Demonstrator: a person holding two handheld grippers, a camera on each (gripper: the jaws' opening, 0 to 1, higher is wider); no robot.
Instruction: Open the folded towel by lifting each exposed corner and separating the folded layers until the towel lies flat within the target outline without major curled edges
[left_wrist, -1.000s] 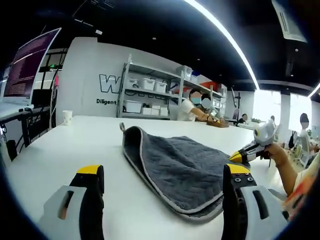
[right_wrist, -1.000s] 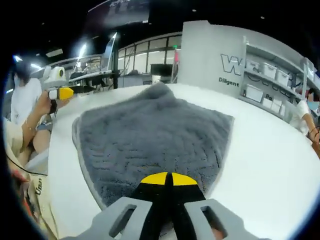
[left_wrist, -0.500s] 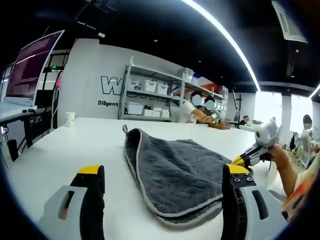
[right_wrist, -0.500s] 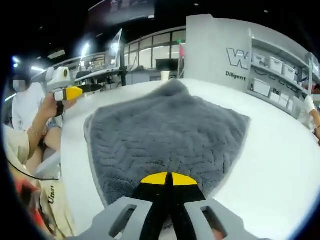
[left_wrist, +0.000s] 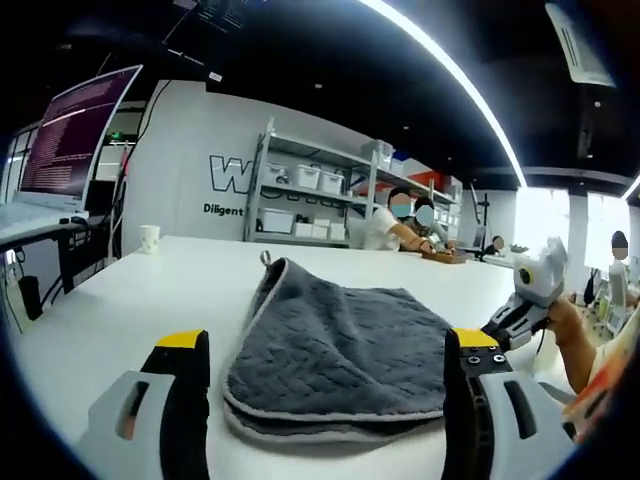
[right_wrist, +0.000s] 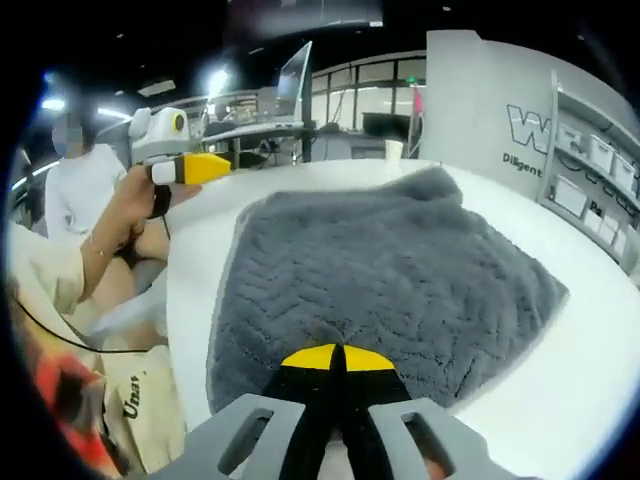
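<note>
folded grey towel (left_wrist: 340, 350) on white bench (left_wrist: 150, 290), right hand-held gripper (right_wrist: 335, 358) clenched on towel's near edge, left hand-held gripper (left_wrist: 325, 345) released, jaws wide apart, above bench

grey left gripper (left_wrist: 320, 345) and right gripper (right_wrist: 333, 358), black yellow-tipped jaws.

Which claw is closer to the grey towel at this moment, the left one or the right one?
The right claw: it is shut on the grey towel at its near edge. The left claw is open, just short of the towel's folded edge.
</note>
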